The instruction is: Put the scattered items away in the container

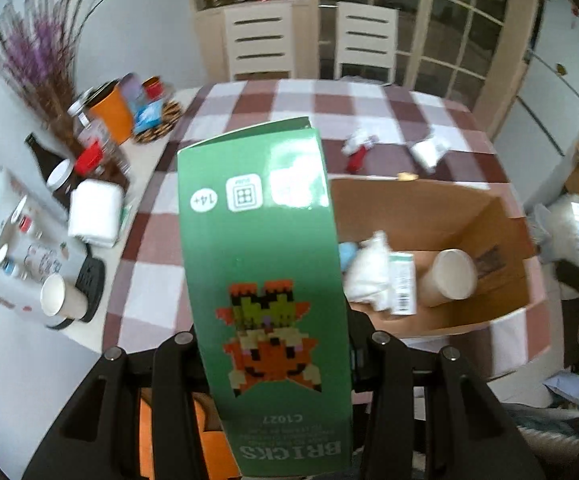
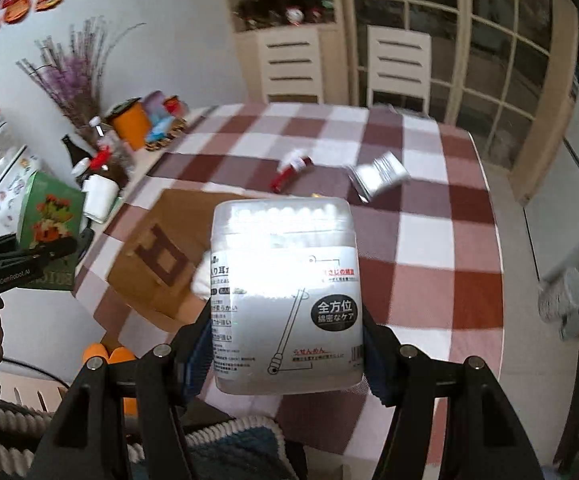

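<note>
A tall green cardboard box printed with a pixel-block figure and the word "BRICKS" is clamped between the black jaws of the left hand-held gripper, upside down to the camera and held above the counter, just beside the open brown cardboard container. In the right wrist view the same green box is seen at the far left, carried above the counter's edge.

A clear rectangular plastic tub of white cotton swabs with a Japanese label is gripped by the right hand-held gripper – its jaws are pressed against the tub's two sides – and is held over the checked cloth, near the container.

Inside the container lie a crumpled white cloth, a small white-and-green carton, a white paper cup on its side and something light blue, only partly visible.

Two items are left on the red-and-white checked cloth beyond the container – a red-and-white packet and a white plastic pouch, well apart from each other.

Along the counter's left edge are gathered an orange cup, a dark brown bottle, a folded white cloth and another white paper cup. Two pale slatted chairs stand behind the counter.
</note>
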The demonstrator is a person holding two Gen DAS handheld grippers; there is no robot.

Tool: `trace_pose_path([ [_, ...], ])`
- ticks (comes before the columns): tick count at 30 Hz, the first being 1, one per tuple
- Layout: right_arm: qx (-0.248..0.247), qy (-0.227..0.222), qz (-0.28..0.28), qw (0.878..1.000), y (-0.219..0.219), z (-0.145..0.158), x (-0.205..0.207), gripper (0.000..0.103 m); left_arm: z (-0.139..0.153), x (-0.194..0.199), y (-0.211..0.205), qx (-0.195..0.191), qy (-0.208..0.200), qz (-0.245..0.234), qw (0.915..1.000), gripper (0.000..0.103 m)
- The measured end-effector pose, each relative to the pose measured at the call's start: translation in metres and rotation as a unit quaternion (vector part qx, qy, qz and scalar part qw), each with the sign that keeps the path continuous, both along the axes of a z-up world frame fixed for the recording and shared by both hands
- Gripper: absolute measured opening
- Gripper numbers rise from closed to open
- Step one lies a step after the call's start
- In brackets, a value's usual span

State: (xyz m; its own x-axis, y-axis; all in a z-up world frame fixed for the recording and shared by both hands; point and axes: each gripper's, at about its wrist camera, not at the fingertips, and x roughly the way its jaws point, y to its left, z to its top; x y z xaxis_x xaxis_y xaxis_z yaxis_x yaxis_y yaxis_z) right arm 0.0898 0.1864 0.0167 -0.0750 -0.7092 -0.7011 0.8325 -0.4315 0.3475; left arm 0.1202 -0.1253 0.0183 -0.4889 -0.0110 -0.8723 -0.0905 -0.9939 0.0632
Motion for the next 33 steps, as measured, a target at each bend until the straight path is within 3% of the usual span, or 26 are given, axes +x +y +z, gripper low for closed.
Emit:
trace_pose_path([
  [11,-0.032,0.031,0.012,0.999,-0.016,0.026,0.024,0.064,0.021,-0.014,0.059,-0.013,0.008,-0.036,0.9992,0.045],
  [33,-0.029,0.03,-0.006,0.999,-0.029,0.026,0.016,0.064,0.001,-0.046,0.062,-0.019,-0.041,-0.01,0.9989,0.045],
])
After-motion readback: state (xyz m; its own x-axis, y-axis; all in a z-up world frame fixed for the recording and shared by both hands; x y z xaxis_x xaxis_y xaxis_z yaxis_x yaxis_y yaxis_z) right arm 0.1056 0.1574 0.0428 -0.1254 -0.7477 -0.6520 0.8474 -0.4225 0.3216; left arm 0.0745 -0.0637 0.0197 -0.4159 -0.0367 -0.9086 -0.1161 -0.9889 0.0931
